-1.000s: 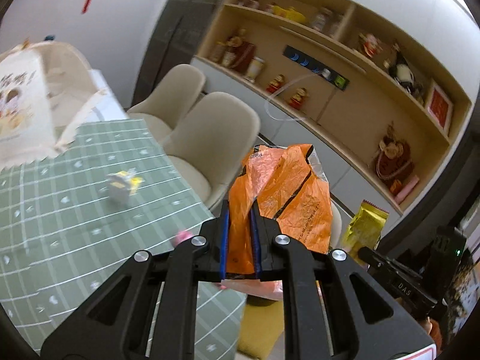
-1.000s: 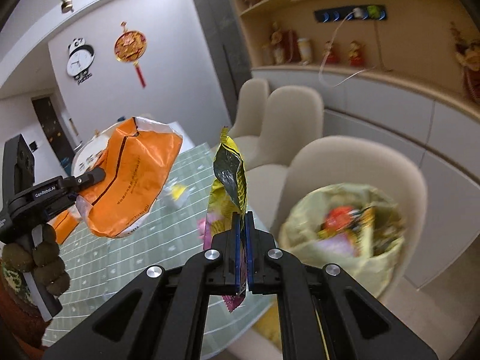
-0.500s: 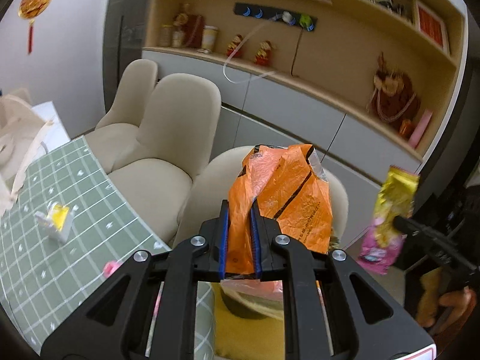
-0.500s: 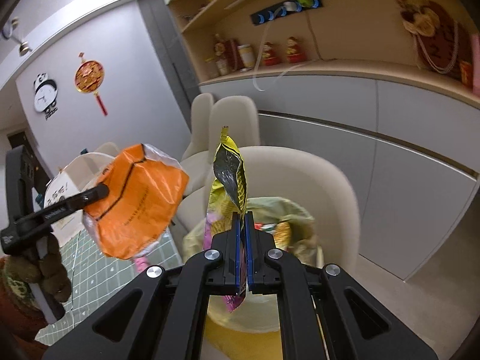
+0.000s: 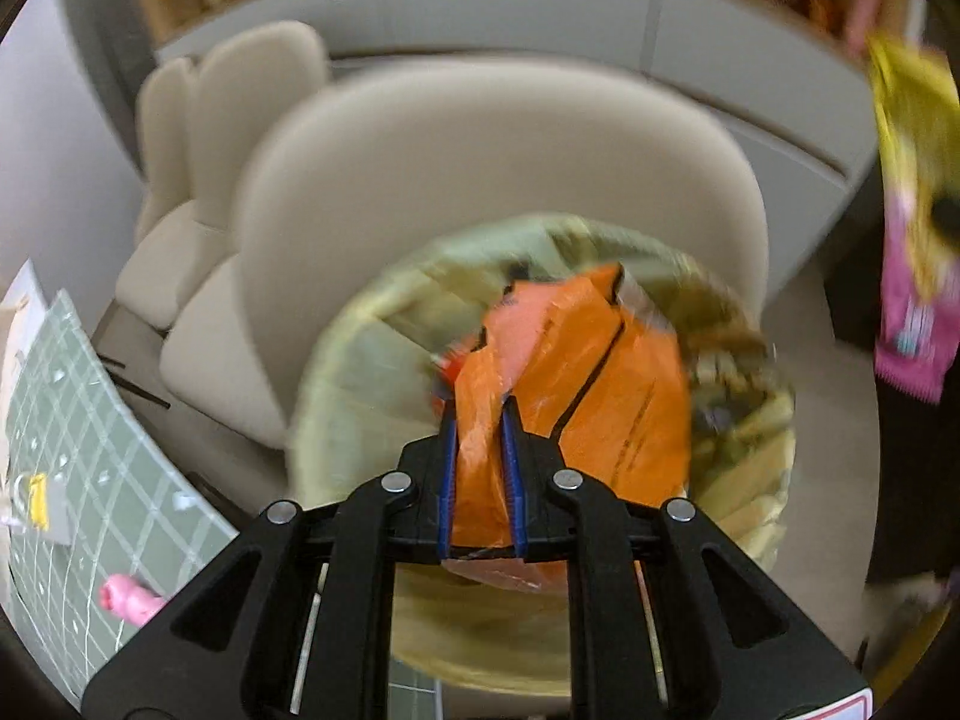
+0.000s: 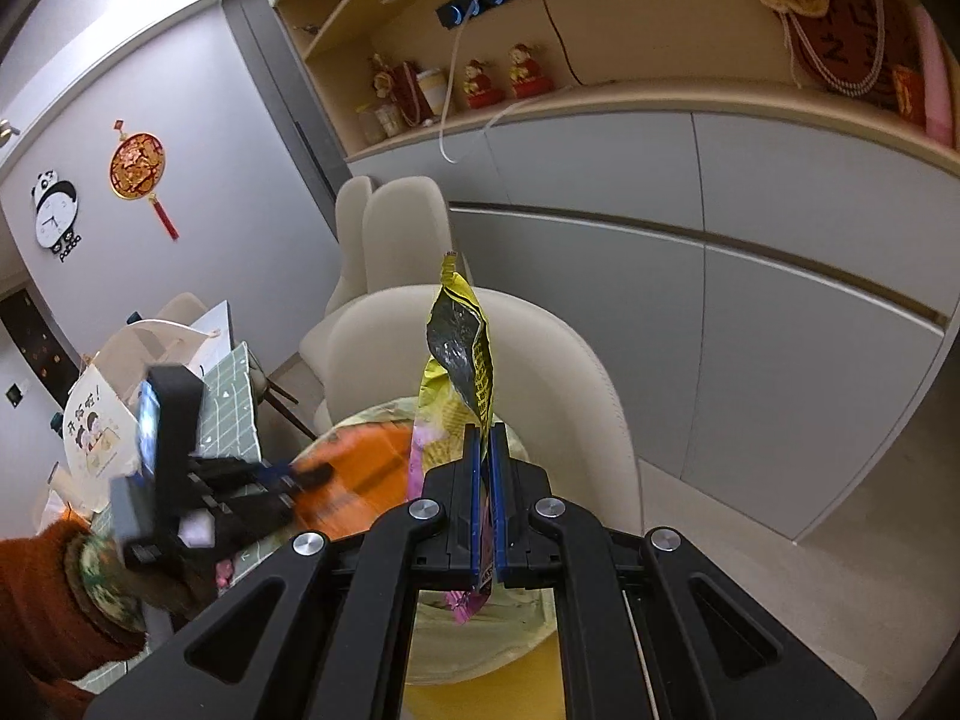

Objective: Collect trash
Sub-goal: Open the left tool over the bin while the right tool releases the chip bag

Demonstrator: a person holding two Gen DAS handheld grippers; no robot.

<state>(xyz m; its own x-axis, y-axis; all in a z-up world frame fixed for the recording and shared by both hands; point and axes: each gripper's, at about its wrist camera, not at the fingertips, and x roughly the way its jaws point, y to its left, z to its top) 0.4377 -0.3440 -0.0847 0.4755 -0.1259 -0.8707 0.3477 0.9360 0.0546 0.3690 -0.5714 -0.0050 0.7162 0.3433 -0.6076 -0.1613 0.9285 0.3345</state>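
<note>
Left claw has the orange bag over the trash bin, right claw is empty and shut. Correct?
Not quite. The right claw is shut, but not empty: the right wrist view shows it clamped on a yellow and pink snack wrapper. The rest holds: the left claw grips the orange bag over the lined trash bin, as the left wrist view shows.

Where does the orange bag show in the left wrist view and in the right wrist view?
Left wrist view: the orange bag sits centre, clamped in the left gripper, over the bin.
Right wrist view: the orange bag shows lower left, blurred, behind the right gripper.
Shared landmark: the cream chair behind the bin.
</note>
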